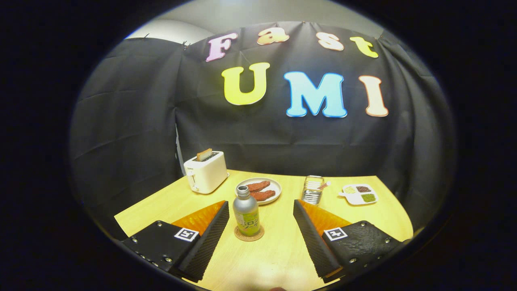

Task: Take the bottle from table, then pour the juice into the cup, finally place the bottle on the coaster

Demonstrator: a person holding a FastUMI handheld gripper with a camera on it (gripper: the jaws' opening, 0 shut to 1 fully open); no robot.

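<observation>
A grey metal bottle [246,213] with a green label stands upright on a round cork coaster [249,234], between my two fingers and a little ahead of their tips. My gripper [261,208] is open, its fingers well apart and touching nothing. A clear ribbed glass cup [313,189] stands beyond the right finger's tip, with a thin stick resting in it.
On the wooden table [278,250], a white toaster [205,172] with a slice of bread stands at the back left. A plate [260,190] with brown food lies behind the bottle. A small white divided dish [359,194] sits at the back right by the black cloth wall.
</observation>
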